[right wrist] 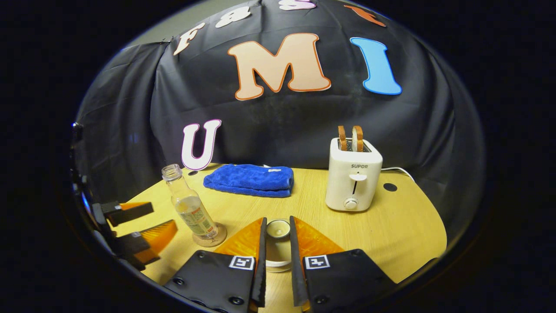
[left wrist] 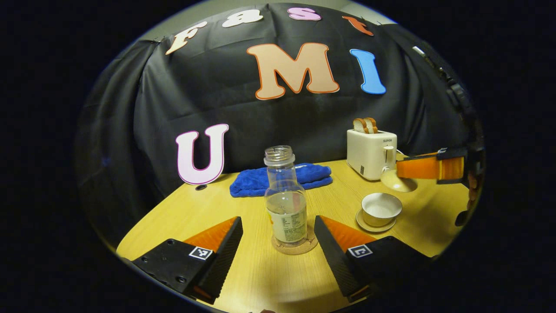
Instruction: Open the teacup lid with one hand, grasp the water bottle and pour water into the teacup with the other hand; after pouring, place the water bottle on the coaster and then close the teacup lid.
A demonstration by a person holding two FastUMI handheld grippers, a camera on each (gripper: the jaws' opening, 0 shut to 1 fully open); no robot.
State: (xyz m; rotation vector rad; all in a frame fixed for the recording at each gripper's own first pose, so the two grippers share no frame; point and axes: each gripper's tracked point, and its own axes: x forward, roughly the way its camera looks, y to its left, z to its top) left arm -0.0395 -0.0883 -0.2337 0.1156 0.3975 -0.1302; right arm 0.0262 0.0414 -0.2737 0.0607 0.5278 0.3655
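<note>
A clear, capless water bottle (left wrist: 285, 204) with a little water stands upright on a round cork coaster (left wrist: 295, 248). My left gripper (left wrist: 278, 221) is open, one finger on each side of the bottle, apart from it. To the right the white teacup (left wrist: 381, 208) sits uncovered on its saucer (left wrist: 369, 225). Above it my right gripper (left wrist: 402, 169) holds the pale lid (left wrist: 397, 181) in the air. In the right gripper view my right gripper (right wrist: 277, 224) is shut on the lid (right wrist: 278, 243). Bottle (right wrist: 191, 211), coaster (right wrist: 219, 237) and left gripper (right wrist: 163, 217) stand at the left.
A white toaster (right wrist: 352, 178) with two bread slices stands at the back right of the wooden table (right wrist: 404, 226). A folded blue towel (right wrist: 249, 179) lies at the back middle. The table's front edge runs just under both grippers.
</note>
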